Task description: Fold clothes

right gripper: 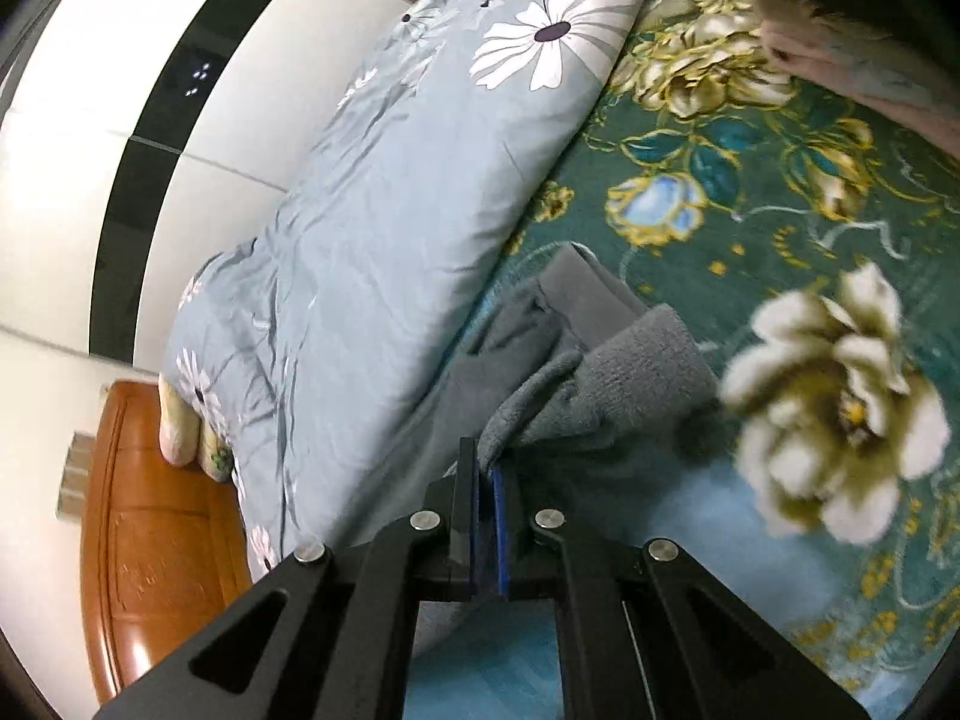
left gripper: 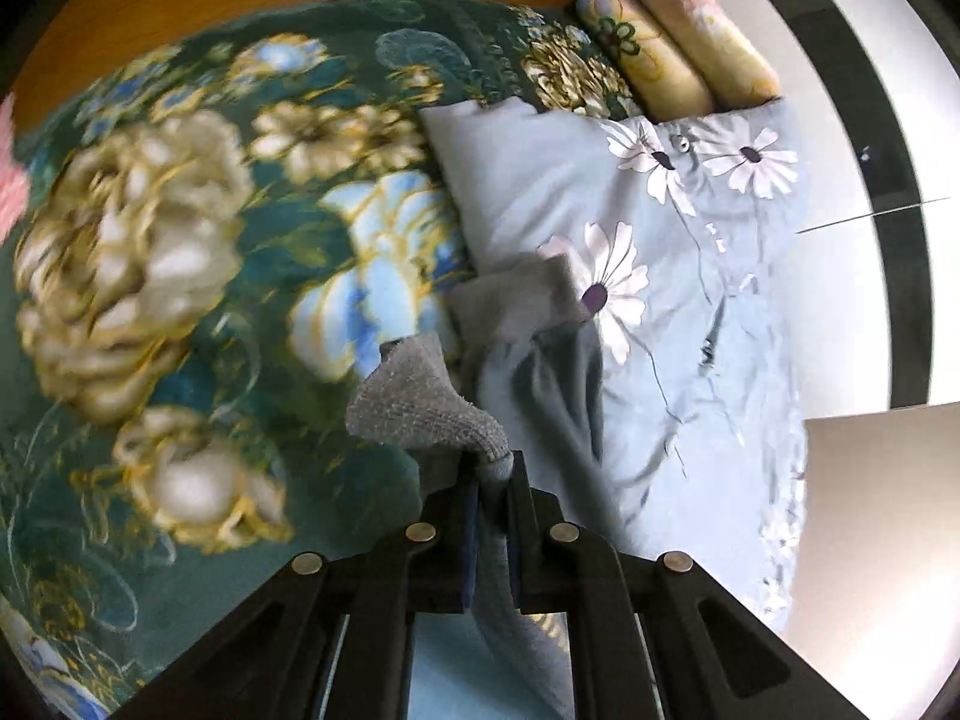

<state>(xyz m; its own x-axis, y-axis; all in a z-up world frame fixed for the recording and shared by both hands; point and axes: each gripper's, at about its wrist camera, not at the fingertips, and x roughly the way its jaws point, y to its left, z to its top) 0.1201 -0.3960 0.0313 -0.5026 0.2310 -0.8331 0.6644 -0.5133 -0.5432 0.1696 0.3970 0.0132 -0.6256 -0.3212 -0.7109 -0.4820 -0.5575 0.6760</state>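
The grey garment (left gripper: 432,402) is pinched by both closed grippers — left gripper (left gripper: 493,480), right gripper (right gripper: 487,468) — and hangs beyond the fingers toward the bed (left gripper: 150,312), beside the folded quilt (left gripper: 660,300).

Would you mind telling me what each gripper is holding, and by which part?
Both hold the grey garment: the left gripper pinches a bunched edge of it, and the right gripper pinches another edge fold. Which part of the garment cannot be told.
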